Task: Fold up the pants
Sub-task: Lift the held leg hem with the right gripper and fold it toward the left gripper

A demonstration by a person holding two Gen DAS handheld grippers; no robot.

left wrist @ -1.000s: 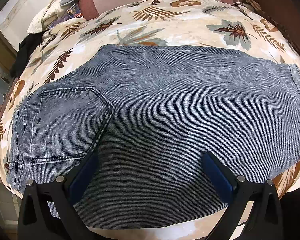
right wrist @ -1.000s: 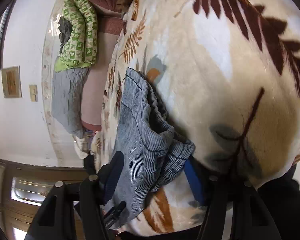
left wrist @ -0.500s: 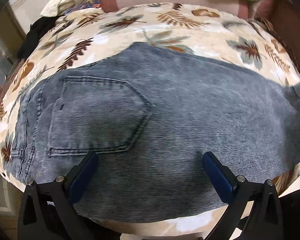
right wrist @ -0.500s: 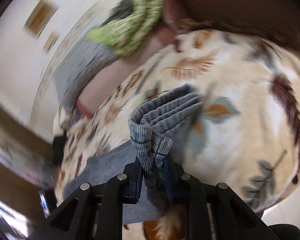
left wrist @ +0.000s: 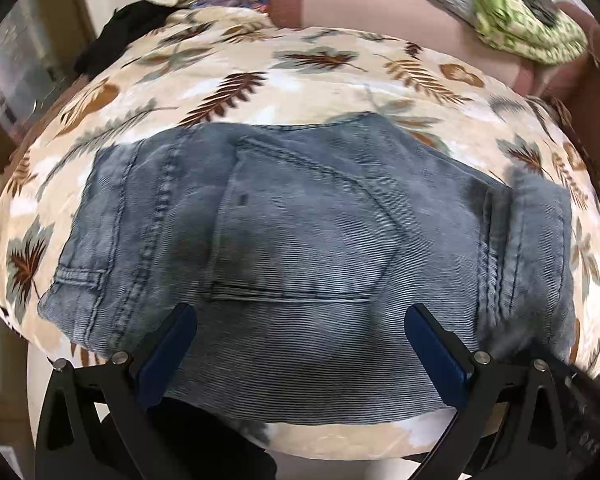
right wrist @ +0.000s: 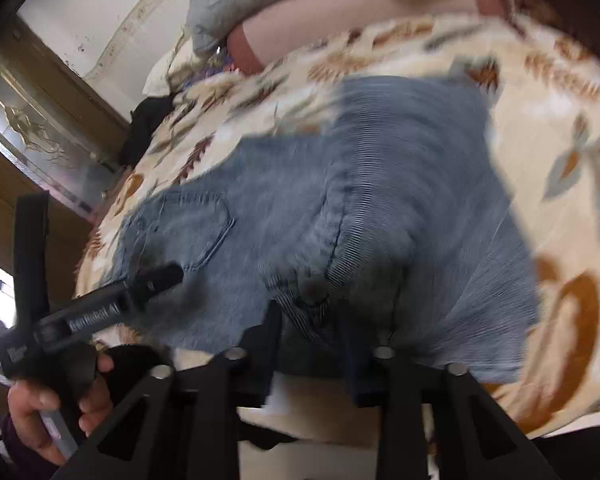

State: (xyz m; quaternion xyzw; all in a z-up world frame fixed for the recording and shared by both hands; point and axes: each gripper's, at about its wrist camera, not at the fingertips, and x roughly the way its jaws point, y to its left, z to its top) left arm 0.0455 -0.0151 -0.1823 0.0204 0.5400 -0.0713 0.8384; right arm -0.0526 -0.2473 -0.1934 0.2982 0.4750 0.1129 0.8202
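Grey-blue corduroy pants (left wrist: 300, 220) lie folded on a leaf-print blanket (left wrist: 260, 80), back pocket (left wrist: 308, 240) facing up. The leg hem (left wrist: 532, 240) rests folded over at the right end. My left gripper (left wrist: 300, 312) hovers open over the near edge of the pants, nothing between its blue pads. In the blurred right wrist view the pants (right wrist: 380, 180) fill the middle. My right gripper (right wrist: 310, 332) has its jaws opening, with the leg hem (right wrist: 308, 308) lying loosely between them. A hand (right wrist: 56, 400) holds the left gripper, whose finger (right wrist: 160, 280) points over the pocket.
A pink and maroon bolster (left wrist: 380, 8) runs along the back, with a green patterned cloth (left wrist: 520, 28) and a grey pillow (right wrist: 228, 12) on it. A black garment (left wrist: 128, 28) lies at the back left. Wooden furniture with a glass panel (right wrist: 40, 140) stands left; the bed edge is near.
The right gripper carried the leg hem across and laid it over the upper part, so the pants look shorter. Its jaws, tight on the hem before, have widened. The left gripper shifted sideways.
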